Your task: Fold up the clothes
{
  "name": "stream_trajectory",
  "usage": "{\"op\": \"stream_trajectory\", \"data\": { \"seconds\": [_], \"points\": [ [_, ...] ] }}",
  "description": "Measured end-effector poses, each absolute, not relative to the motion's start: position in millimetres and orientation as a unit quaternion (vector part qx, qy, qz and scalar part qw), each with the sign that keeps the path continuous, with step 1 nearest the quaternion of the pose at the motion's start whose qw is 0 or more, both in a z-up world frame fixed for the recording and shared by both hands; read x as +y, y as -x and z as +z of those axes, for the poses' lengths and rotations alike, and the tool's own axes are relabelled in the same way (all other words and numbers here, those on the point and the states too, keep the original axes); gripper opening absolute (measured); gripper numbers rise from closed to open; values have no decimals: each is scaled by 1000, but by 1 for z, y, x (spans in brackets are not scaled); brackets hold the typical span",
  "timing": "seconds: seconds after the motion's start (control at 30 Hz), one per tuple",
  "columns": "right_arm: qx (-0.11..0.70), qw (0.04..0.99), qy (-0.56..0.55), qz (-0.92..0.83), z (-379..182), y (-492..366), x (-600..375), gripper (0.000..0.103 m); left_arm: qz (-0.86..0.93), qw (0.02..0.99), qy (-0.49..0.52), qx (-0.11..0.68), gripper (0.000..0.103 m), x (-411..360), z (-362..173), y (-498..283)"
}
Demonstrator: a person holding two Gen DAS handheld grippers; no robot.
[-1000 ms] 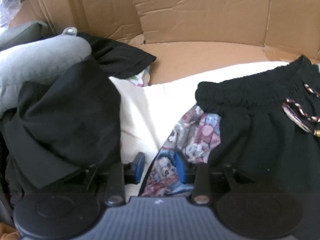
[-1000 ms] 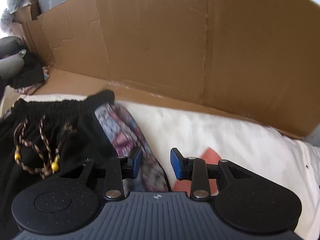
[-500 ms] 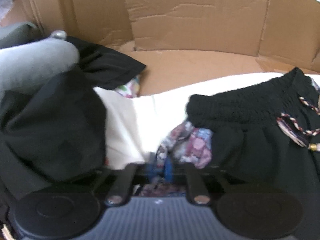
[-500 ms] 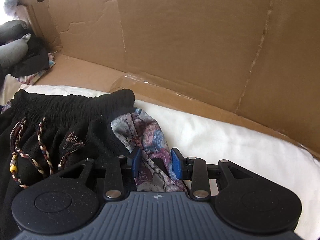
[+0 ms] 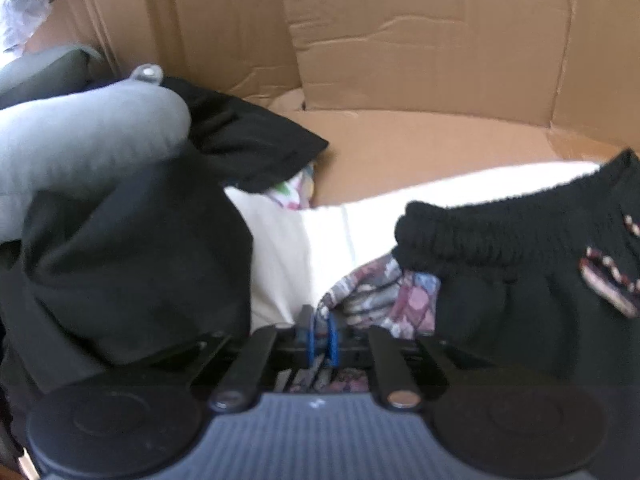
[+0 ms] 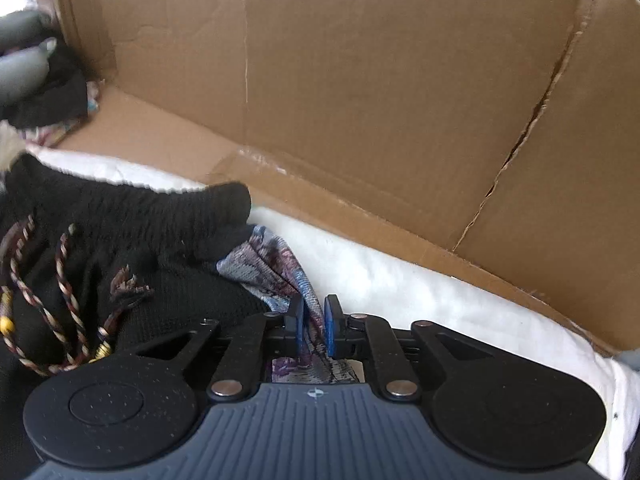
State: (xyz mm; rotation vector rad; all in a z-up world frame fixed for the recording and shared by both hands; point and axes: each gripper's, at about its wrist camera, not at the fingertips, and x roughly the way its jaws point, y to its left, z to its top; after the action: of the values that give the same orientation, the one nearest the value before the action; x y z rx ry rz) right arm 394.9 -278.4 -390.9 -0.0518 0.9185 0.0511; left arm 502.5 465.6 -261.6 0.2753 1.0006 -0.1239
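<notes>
A black garment with an elastic waistband (image 5: 500,232) (image 6: 132,208) and a braided drawstring (image 6: 60,280) lies on a white sheet (image 5: 400,200). Patterned cloth (image 5: 384,292) (image 6: 272,264) sticks out under the waistband at both ends. My left gripper (image 5: 322,338) pinches a fold of this cloth at the garment's left end; its jaws are narrow and easing open. My right gripper (image 6: 314,330) has a fold of the same cloth between its blue pads at the right end, with its jaws closing on it.
Brown cardboard walls (image 5: 400,40) (image 6: 360,80) stand close behind the sheet. A heap of black clothes (image 5: 120,260) and a grey padded item (image 5: 80,140) lie at the left, close to my left gripper. The white sheet (image 6: 400,280) runs on to the right.
My left jaws went from wide apart to pinched on the patterned cloth. My right gripper slid left from the bare sheet onto the cloth, and its jaws narrowed around it.
</notes>
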Motion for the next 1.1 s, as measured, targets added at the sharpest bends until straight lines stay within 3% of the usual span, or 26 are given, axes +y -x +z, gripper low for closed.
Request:
{"op": "stream_trajectory", "data": {
  "seconds": [0.07, 0.17, 0.47, 0.8, 1.1],
  "points": [
    [430, 902, 12, 29, -378, -389, -288, 35, -57, 872, -114, 473, 18, 469, -252, -500],
    [415, 910, 5, 27, -361, -376, -304, 40, -57, 882, -102, 457, 35, 475, -234, -491],
    [424, 904, -37, 35, -323, -282, -360, 40, -61, 897, -92, 428, 38, 479, -185, -467],
    [464, 880, -97, -28, -342, -115, -428, 40, -125, 874, -97, 459, 38, 445, -174, -398],
    [476, 865, -145, -62, -366, -52, -444, 40, -181, 853, -47, 487, 38, 406, -179, -320]
  ]
}}
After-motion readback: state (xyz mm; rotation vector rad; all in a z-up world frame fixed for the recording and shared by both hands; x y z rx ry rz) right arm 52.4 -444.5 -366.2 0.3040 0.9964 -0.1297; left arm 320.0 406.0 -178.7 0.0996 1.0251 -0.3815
